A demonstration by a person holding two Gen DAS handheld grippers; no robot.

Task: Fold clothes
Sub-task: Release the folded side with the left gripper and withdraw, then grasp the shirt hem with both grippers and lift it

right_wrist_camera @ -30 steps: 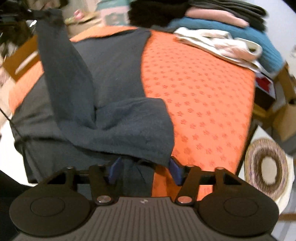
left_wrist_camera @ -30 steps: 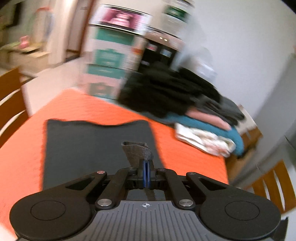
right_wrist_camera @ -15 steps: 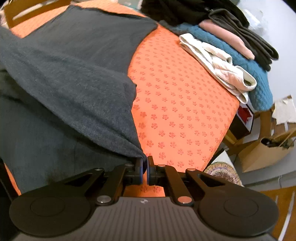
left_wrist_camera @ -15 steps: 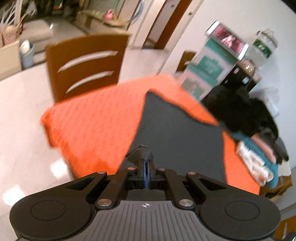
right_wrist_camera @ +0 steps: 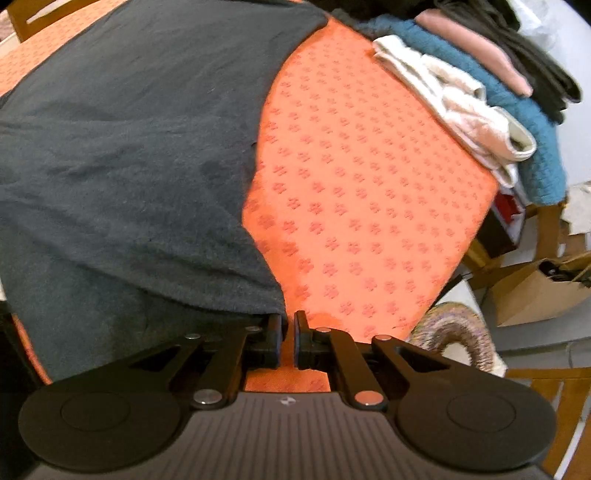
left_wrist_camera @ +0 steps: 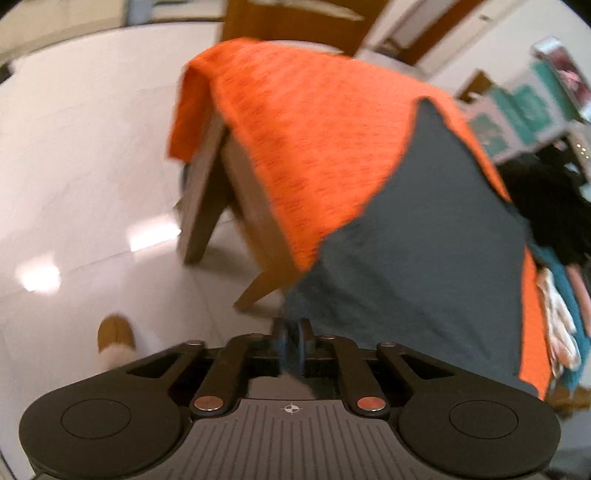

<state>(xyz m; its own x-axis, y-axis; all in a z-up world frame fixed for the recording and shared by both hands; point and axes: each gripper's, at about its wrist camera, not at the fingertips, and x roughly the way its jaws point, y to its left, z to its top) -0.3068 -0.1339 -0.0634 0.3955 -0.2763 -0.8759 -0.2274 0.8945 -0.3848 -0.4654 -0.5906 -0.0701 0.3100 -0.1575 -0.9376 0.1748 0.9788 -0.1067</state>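
Swinging outward since a second ago, the left gripper (left_wrist_camera: 291, 334) looks, through blur, pinched on the shirt (left_wrist_camera: 424, 258) hem; the right gripper (right_wrist_camera: 289, 325), barely parted, holds nothing certain. A folded layer lies flat on the cloth (right_wrist_camera: 369, 184).

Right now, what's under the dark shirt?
The orange cloth lies under the dark shirt, showing all around it. Under the cloth, the left view shows wooden legs. Whatever else the shirt covers is hidden.

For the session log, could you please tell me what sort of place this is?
Most likely a home dining area: a table under an orange cloth, a wooden chair beside it, and a pile of folded clothes at the far end.
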